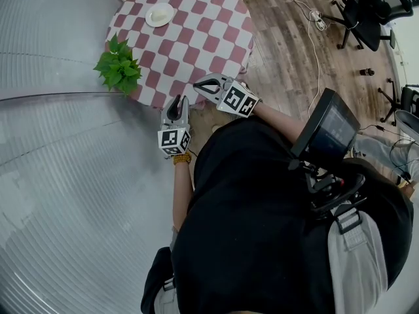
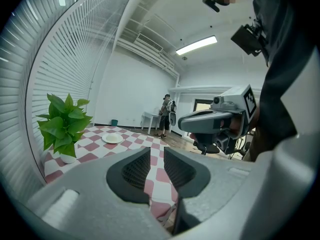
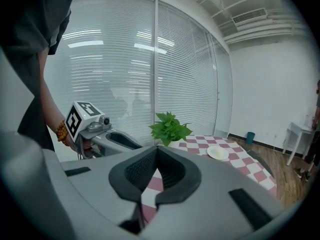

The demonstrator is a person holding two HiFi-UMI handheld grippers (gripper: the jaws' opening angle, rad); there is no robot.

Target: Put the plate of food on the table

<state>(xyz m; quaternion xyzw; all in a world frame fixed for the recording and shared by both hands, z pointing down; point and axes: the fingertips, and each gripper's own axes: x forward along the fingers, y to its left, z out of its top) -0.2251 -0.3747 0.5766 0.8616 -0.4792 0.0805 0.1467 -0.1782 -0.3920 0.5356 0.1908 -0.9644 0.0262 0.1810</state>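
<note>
The plate (image 1: 160,14) rests on the desk's (image 1: 203,41) far side. Left hand-held gripper (image 1: 177,103) is narrowly parted, right hand-held gripper (image 1: 204,87) closed; both are empty. Risk: a careless reach could topple the plant (image 1: 119,65).

Held out low, near each other but apart, the left gripper (image 1: 175,104) points forward with jaws slightly parted and empty — the right gripper (image 1: 200,86) angles toward the left, its jaws closed together
</note>
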